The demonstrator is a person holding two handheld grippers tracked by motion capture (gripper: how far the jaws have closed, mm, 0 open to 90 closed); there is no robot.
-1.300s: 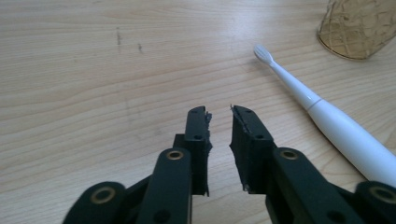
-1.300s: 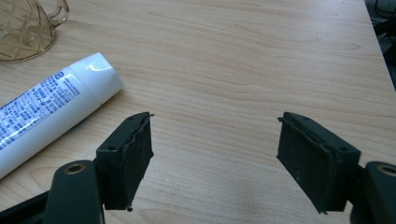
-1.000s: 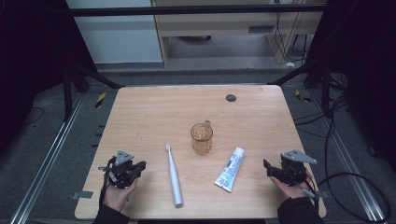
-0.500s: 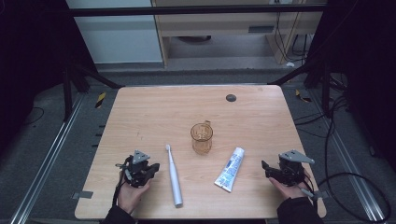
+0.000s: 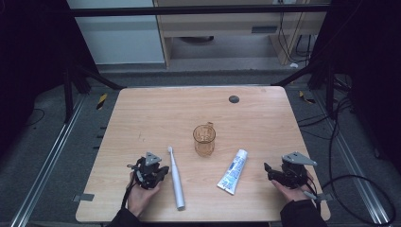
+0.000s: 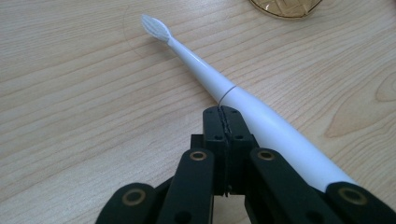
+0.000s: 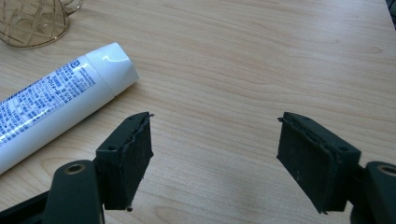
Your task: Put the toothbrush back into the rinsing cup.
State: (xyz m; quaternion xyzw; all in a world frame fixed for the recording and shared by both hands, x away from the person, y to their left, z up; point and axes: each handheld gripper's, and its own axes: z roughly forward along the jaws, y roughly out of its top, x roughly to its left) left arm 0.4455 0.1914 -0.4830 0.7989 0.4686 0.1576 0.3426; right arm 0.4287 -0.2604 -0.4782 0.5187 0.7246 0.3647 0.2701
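A white electric toothbrush (image 5: 175,178) lies flat on the wooden table (image 5: 156,113), bristles pointing away from the person. In the left gripper view the toothbrush (image 6: 219,88) runs just right of the jaws. My left gripper (image 5: 161,173) is shut with nothing between its jaws, beside the brush handle; its tips (image 6: 226,114) are pressed together. A white toothpaste tube (image 5: 233,171) lies right of centre, cap toward the cup. The tube (image 7: 56,98) sits left of my right gripper (image 7: 215,140), which stands open over bare wood. The right gripper (image 5: 270,171) is near the table's right front.
An amber glass cup (image 5: 204,140) with a handle stands at the table's middle, also visible as the cup (image 7: 32,21) beyond the tube. A small dark disc (image 5: 233,99) lies near the far edge. Dark frame rails and cables surround the table.
My left gripper has moved right, from the table's front left corner to beside the toothbrush. The right gripper has barely moved.
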